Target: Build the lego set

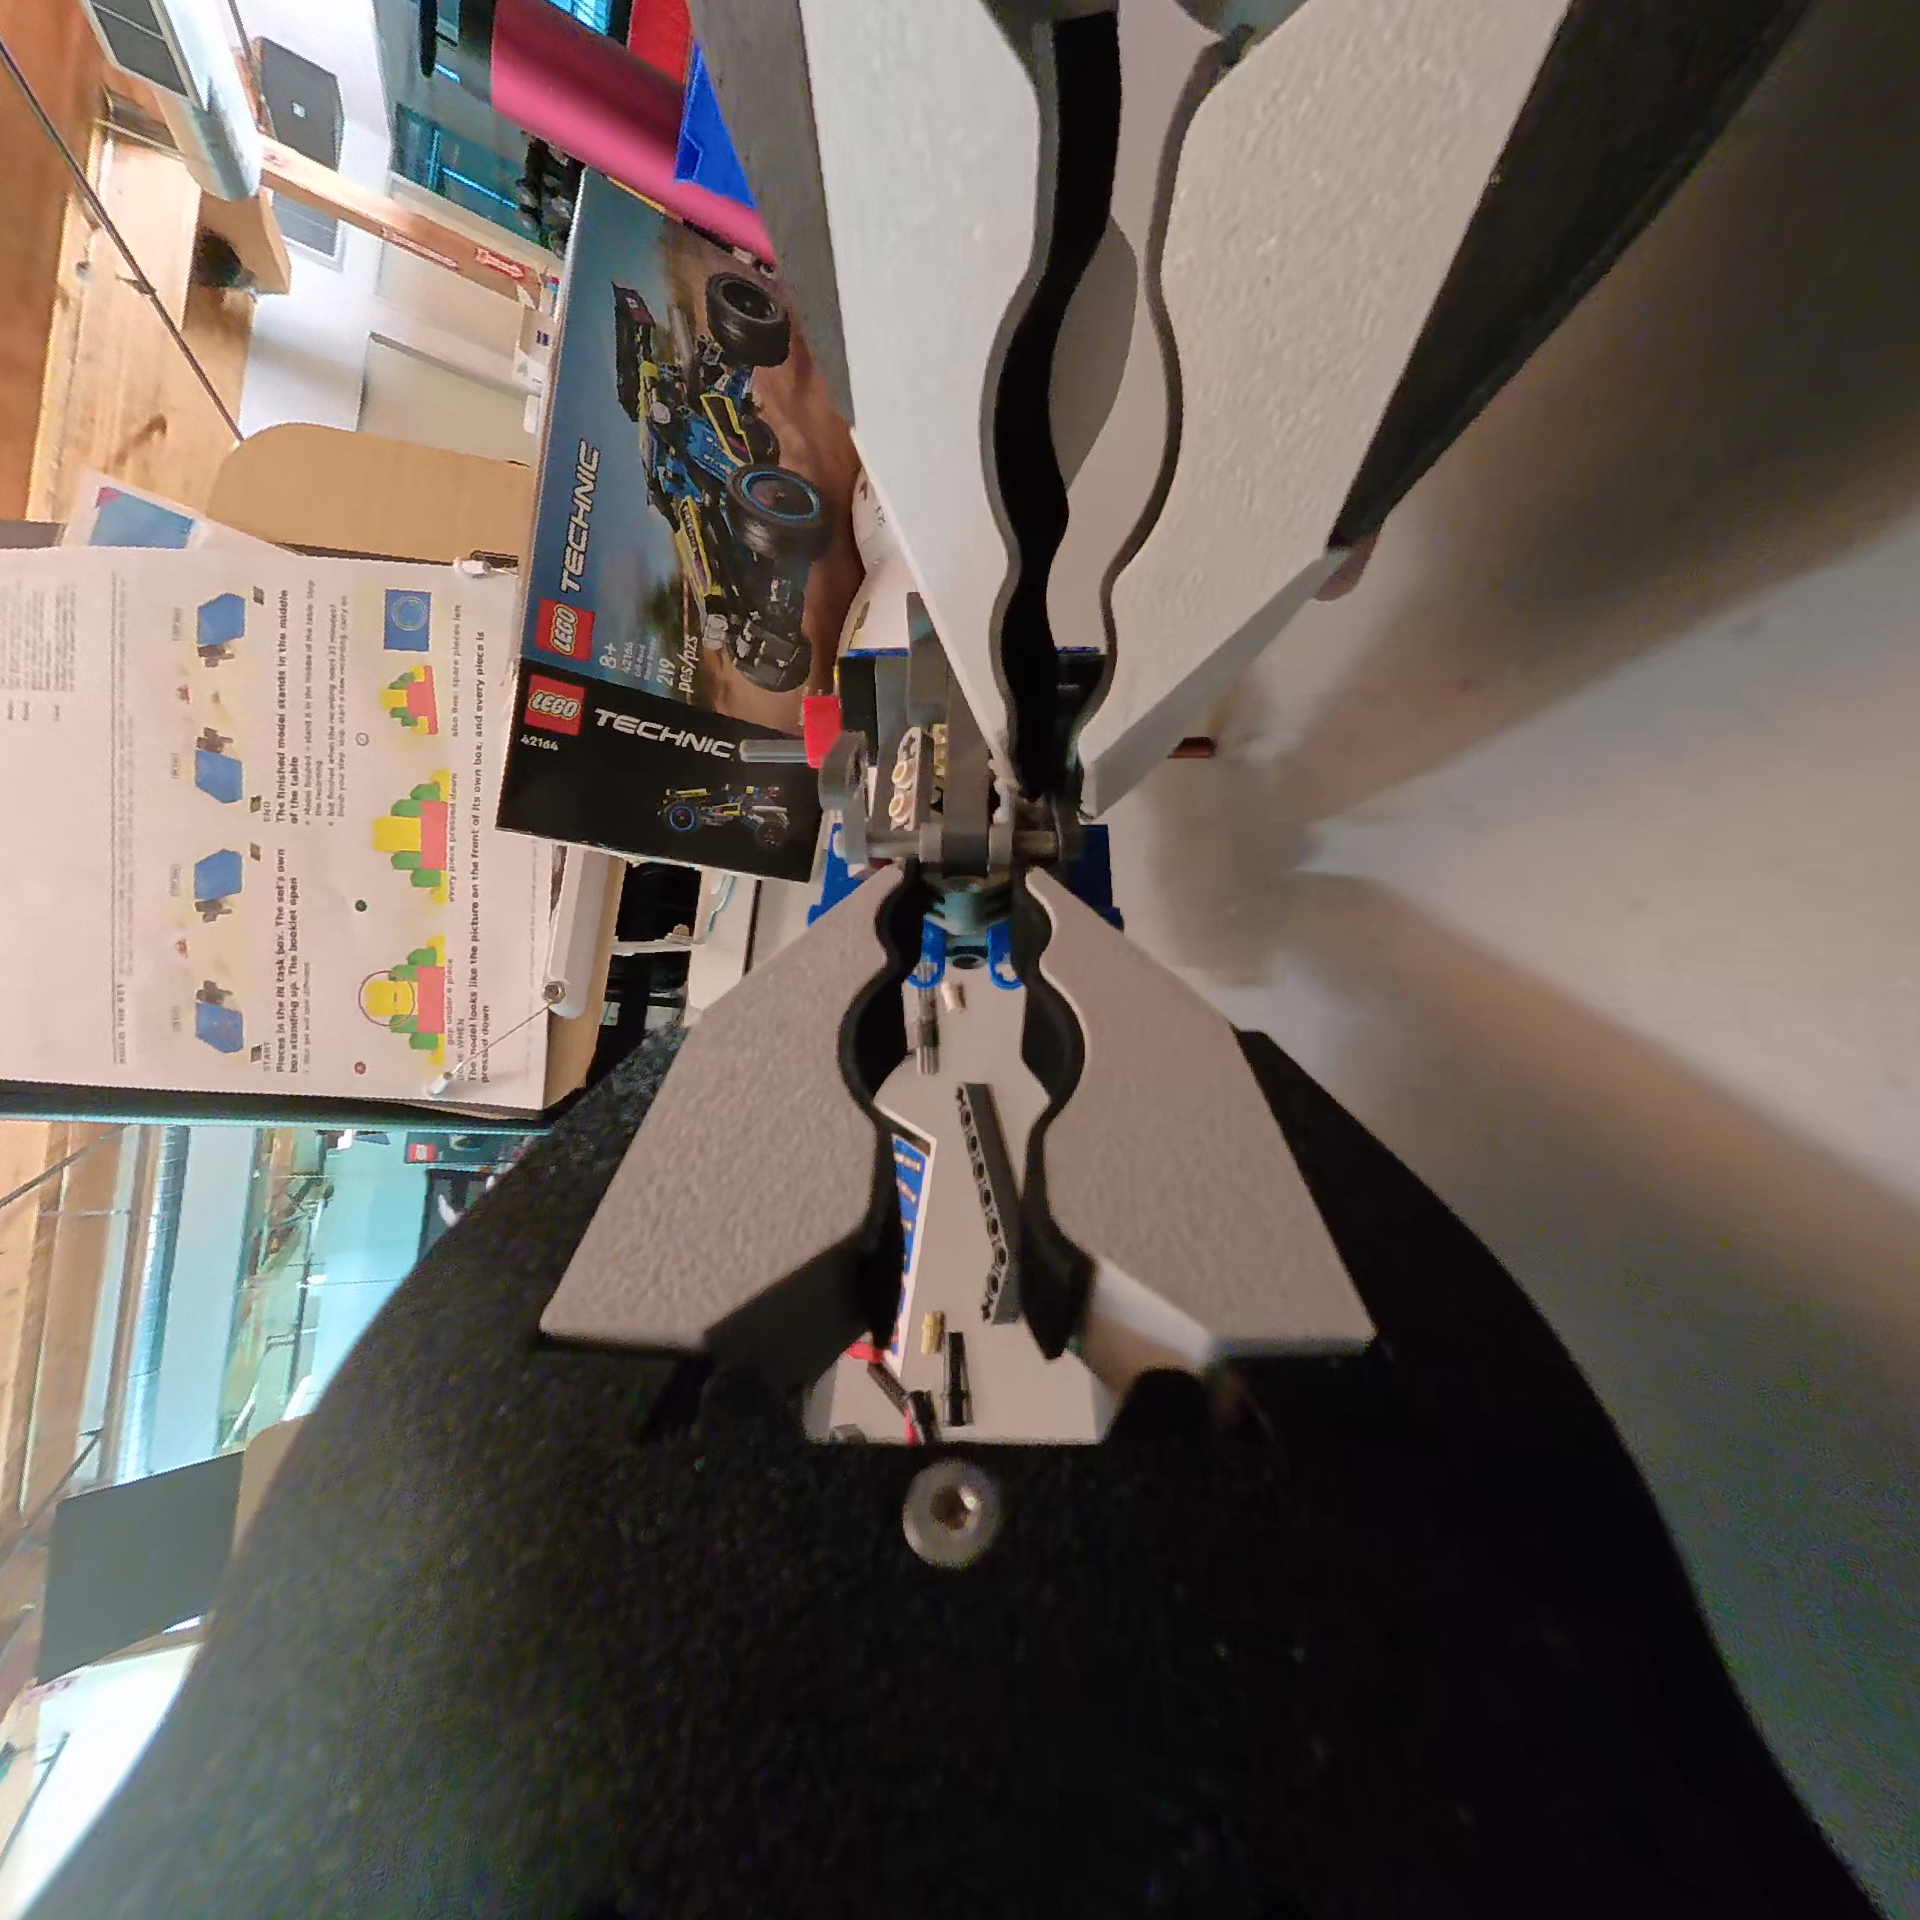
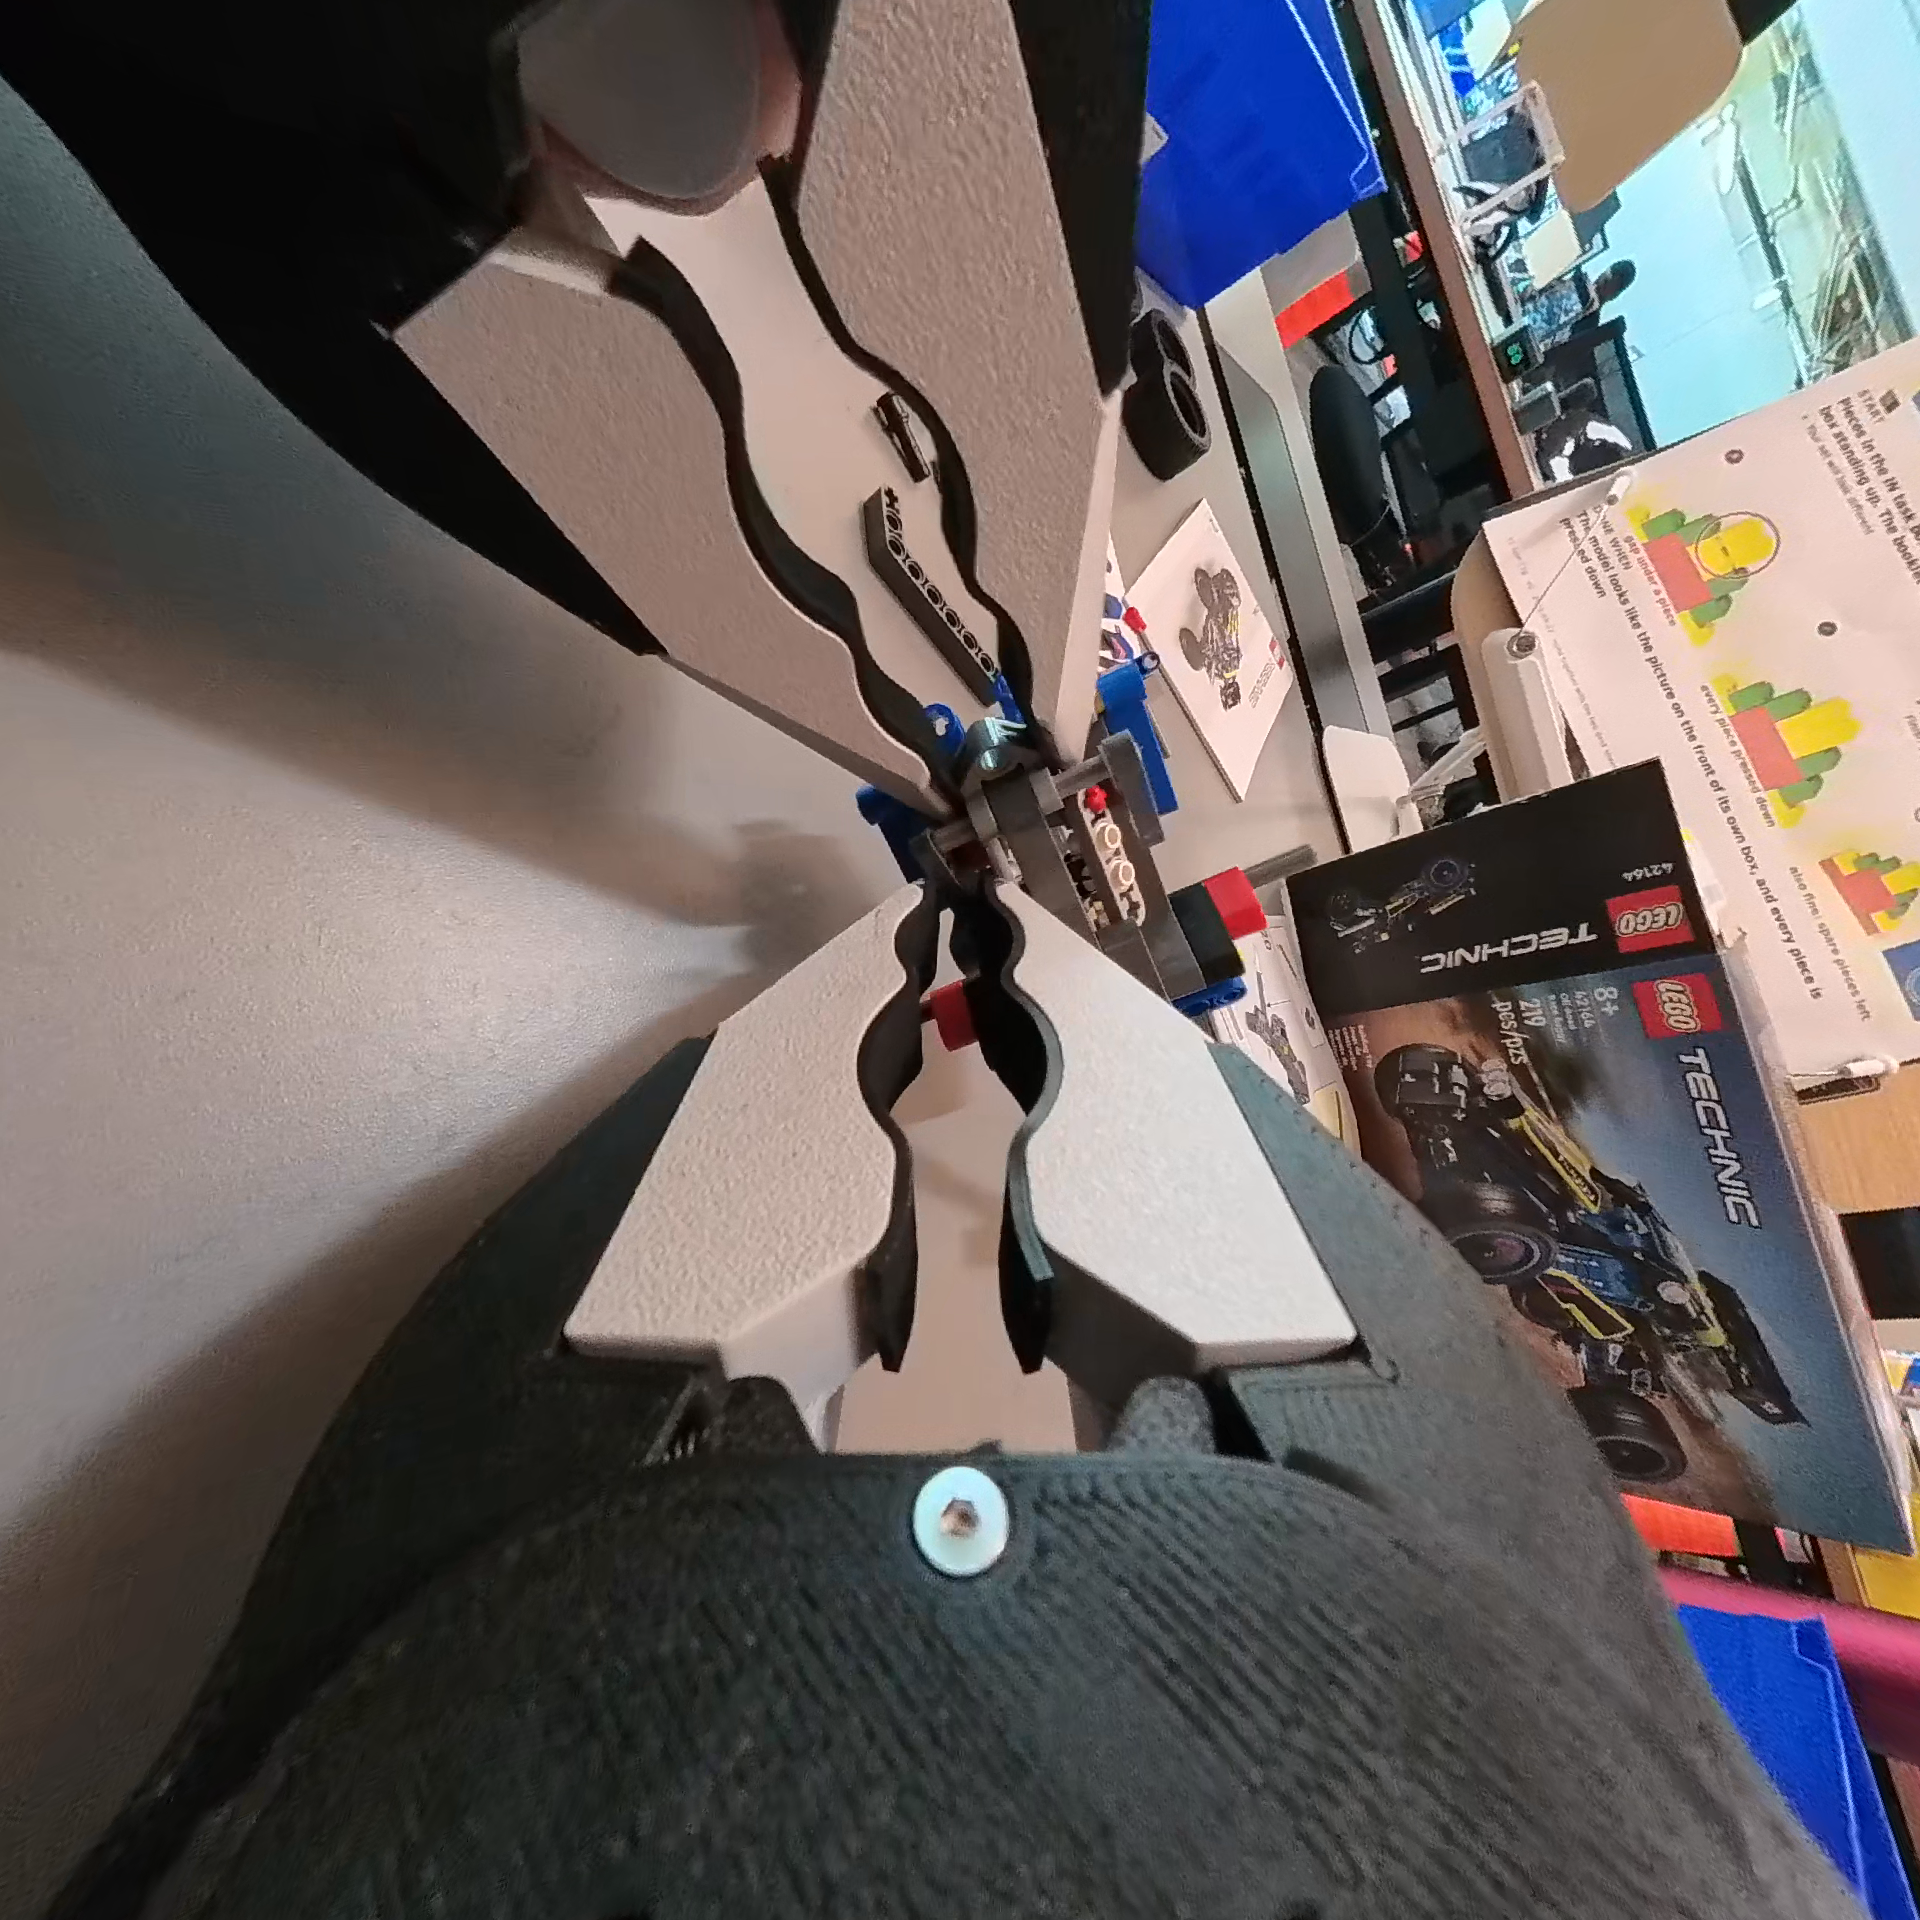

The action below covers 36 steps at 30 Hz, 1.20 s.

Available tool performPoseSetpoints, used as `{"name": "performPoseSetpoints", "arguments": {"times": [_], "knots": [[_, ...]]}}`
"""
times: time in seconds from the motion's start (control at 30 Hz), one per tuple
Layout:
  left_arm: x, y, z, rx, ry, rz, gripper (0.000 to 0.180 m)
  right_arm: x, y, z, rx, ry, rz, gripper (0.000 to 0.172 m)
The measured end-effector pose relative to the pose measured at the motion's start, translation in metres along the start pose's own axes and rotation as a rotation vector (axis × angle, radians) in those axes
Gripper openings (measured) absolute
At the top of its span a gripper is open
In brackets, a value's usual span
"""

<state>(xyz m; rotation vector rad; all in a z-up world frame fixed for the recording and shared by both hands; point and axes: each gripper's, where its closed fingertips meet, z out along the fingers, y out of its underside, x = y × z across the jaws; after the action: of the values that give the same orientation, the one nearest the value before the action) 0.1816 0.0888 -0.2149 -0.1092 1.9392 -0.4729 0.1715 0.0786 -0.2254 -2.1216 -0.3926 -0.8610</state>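
A small model of grey, blue and black building pieces [image 1: 914, 790] hangs between both grippers above the white table [image 1: 1558, 935]. My left gripper [image 1: 966, 894] comes from below and is shut on the model's light-blue and blue end [image 1: 961, 920]. My right gripper [image 1: 1034, 779] comes from above, its tips pinched at the grey axle. In the right wrist view my right gripper [image 2: 961, 904] is shut on a thin dark part of the model [image 2: 1049, 831], with a red piece [image 2: 948, 1013] showing between its fingers. The left gripper [image 2: 987, 748] meets it from the upper left.
The set's box [image 1: 644, 582] stands behind the model, next to a printed instruction sheet [image 1: 260, 831]. A loose dark grey beam [image 1: 987, 1195] and small pins [image 1: 951, 1371] lie on the table. Black wheels [image 2: 1169, 400], a booklet [image 2: 1216, 644] and a blue bin [image 2: 1247, 135] are farther off. The tips of both grippers are at nearly the same place.
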Motion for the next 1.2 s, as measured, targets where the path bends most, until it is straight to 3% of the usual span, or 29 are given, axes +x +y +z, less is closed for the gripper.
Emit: {"name": "performPoseSetpoints", "arguments": {"times": [0.4,0.7,0.87,1.2], "knots": [[-0.0044,-0.0023,-0.0023,-0.003,-0.045,0.054,0.012,-0.0014,-0.0037,-0.0007,0.015,-0.027,0.065,0.002],[-0.007,-0.0047,-0.0052,0.079,-0.026,-0.011,0.012,0.0028,-0.0047,-0.0027,0.031,0.023,-0.033,0.002],[-0.0049,-0.006,-0.007,0.133,0.013,-0.032,0.012,0.0021,-0.0056,-0.004,0.104,-0.048,0.074,0.003],[-0.004,-0.004,-0.0049,0.057,-0.048,0.131,0.012,-0.0035,-0.0058,-0.0012,0.099,-0.126,0.165,0.001]]}}
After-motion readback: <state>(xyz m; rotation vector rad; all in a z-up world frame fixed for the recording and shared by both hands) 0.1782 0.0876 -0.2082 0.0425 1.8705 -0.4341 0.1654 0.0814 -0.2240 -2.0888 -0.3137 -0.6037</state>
